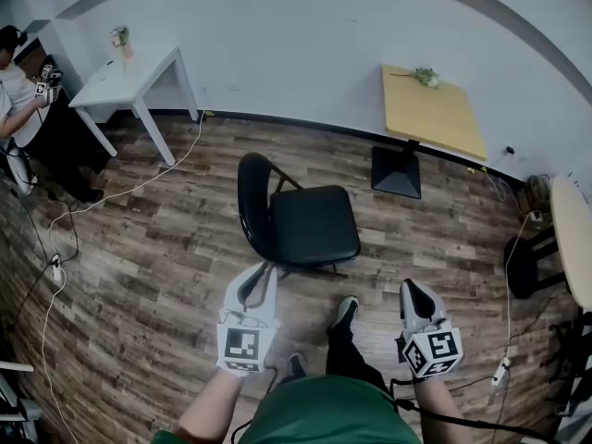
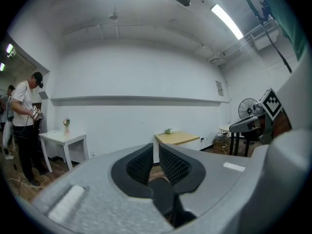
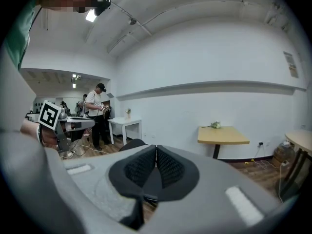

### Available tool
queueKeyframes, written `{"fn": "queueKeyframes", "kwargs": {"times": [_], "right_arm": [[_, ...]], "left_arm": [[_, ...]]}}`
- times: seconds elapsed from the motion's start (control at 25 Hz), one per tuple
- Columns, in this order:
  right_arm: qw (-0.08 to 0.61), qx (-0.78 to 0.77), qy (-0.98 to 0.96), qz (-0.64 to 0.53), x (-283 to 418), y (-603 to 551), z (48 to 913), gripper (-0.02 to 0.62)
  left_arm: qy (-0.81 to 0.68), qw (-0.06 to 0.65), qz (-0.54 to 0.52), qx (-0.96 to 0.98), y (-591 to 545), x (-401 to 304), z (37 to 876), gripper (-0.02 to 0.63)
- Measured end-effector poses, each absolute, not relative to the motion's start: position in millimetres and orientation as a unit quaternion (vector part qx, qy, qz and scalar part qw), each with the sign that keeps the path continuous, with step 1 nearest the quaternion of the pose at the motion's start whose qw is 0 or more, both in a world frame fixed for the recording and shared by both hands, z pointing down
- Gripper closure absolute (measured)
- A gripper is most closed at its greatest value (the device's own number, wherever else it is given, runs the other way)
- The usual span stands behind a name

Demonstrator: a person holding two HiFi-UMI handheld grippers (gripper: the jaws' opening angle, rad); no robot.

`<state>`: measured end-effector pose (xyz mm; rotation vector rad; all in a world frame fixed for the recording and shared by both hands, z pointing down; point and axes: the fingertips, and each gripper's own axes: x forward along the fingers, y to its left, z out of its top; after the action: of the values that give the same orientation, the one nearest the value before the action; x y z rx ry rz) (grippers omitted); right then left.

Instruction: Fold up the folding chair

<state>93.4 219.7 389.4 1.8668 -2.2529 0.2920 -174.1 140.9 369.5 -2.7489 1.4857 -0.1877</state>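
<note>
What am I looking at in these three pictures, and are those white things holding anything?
A person holds a two-fingered gripper in each hand; the patterned cubes are part of them. The head view looks down from a camera on the person's head at the left gripper and right gripper. The other two views come from cameras riding on each gripper. Both have their fingers shut, holding nothing. Ahead on the wooden floor stands the black folding chair, open and not yet gripped.
</note>
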Motion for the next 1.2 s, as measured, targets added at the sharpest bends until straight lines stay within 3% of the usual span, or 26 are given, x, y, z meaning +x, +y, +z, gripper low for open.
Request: {"fn": "queueKeyframes", "kwargs": {"times": [0.28, 0.44, 0.72, 1.04, 1.2], "right_arm": [[0.068, 0.601, -0.789, 0.110, 113.8, 140.0, 409.7, 0.588], [0.073, 0.564, -0.811, 0.133, 132.0, 87.8, 436.3, 0.592], [0.117, 0.493, -0.852, 0.130, 167.6, 6.2, 483.8, 0.592], [0.104, 0.457, -0.850, 0.240, 217.4, -74.0, 565.9, 0.590], [0.113, 0.416, -0.843, 0.322, 216.7, -98.2, 625.9, 0.491]], "left_arm": [[0.512, -0.020, -0.093, -0.854, 84.3, -174.6, 389.1, 0.560], [0.534, -0.024, -0.151, -0.832, 39.1, -165.7, 414.8, 0.468], [0.571, -0.033, -0.231, -0.787, -49.2, -153.1, 444.2, 0.437], [0.602, -0.154, -0.302, -0.723, -108.5, -169.6, 501.2, 0.373], [0.606, -0.220, -0.322, -0.694, -125.5, -198.6, 526.2, 0.369]]}}
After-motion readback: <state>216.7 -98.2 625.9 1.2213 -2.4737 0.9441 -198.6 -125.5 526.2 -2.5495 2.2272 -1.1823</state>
